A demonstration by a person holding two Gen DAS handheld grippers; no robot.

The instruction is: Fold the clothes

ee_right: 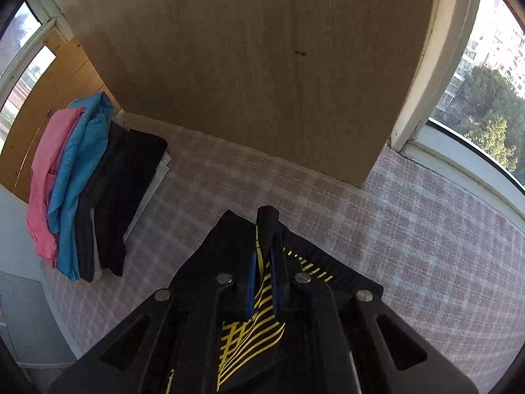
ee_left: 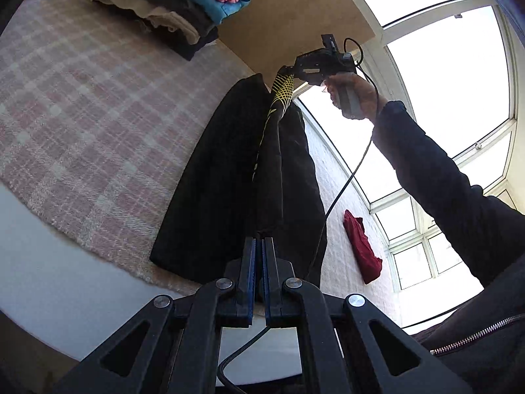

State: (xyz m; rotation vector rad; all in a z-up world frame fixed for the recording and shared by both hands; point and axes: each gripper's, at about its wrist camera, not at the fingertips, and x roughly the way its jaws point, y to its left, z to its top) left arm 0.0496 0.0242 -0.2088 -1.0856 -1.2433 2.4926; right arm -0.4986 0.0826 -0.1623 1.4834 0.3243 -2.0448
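A black garment with yellow line print (ee_left: 236, 170) hangs stretched between my two grippers above a pink plaid cloth (ee_left: 82, 105). My left gripper (ee_left: 259, 246) is shut on its near edge. My right gripper (ee_left: 288, 69), held in a hand at the far end, is shut on the yellow-printed edge. In the right wrist view the right gripper (ee_right: 265, 252) is clamped on the black and yellow garment (ee_right: 252, 338), which drapes onto the plaid cloth (ee_right: 410, 229).
A stack of folded clothes (ee_left: 170, 3), pink and blue on top, sits at the back; it also shows in the right wrist view (ee_right: 85, 184). A red garment (ee_left: 361, 246) lies to the right. A wooden board (ee_right: 246, 65) and windows (ee_left: 443, 92) stand behind.
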